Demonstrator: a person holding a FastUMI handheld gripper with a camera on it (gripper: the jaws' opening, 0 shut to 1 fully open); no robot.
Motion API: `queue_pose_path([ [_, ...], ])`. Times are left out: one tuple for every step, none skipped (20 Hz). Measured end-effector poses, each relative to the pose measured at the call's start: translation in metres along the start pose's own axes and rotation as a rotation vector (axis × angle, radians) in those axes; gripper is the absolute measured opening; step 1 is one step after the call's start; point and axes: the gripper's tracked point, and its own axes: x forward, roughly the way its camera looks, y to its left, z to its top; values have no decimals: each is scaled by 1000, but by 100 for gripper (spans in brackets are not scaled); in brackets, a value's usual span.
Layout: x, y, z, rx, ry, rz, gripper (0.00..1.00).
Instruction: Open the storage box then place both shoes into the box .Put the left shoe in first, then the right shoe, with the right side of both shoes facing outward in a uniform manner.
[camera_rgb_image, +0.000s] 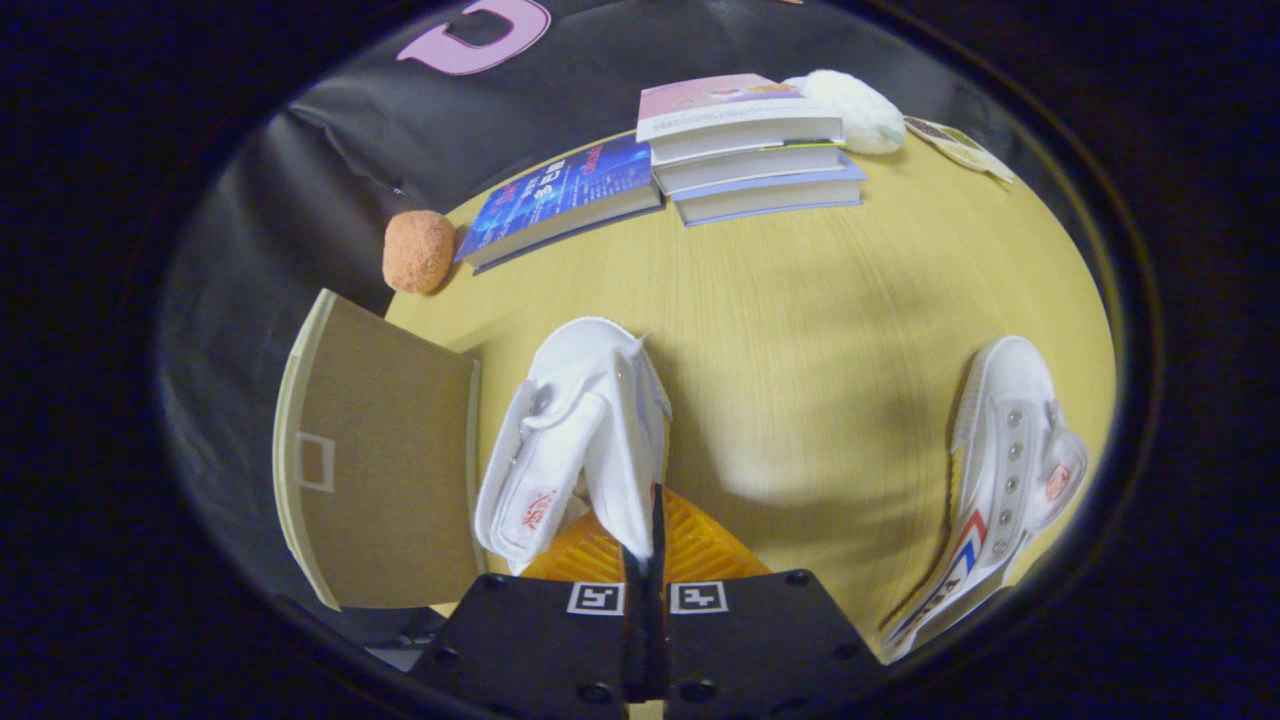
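at the table's (800, 300) left edge the storage box (385, 455) stands with its flap swung open, ready to load. beside it the gripper (645, 545) is pinched tight on a white shoe's (580, 430) collar, dangling it clear. the other shoe (1010, 470) waits near the right edge.

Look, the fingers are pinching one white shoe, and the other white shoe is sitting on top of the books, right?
Not quite. The fingers do pinch one white shoe, but the other shoe lies on the table, off to the side of the fingers, not on the books. The books sit far beyond it, at the back. The gripper view shows this.
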Motion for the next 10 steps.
queue_pose_path([
  [-4,9,-2,32,22,32,3],
  [-9,22,-5,66,39,71,3],
  [-15,35,-5,96,54,113,3],
  [-22,50,-5,123,64,155,3],
  [-29,64,-4,148,72,194,3],
  [-36,79,-3,171,76,230,3],
  [-44,91,-3,189,81,261,3],
  [-52,104,-1,205,85,288,3],
  [-58,116,0,213,88,311,3],
  [-67,129,0,214,88,333,3],
])
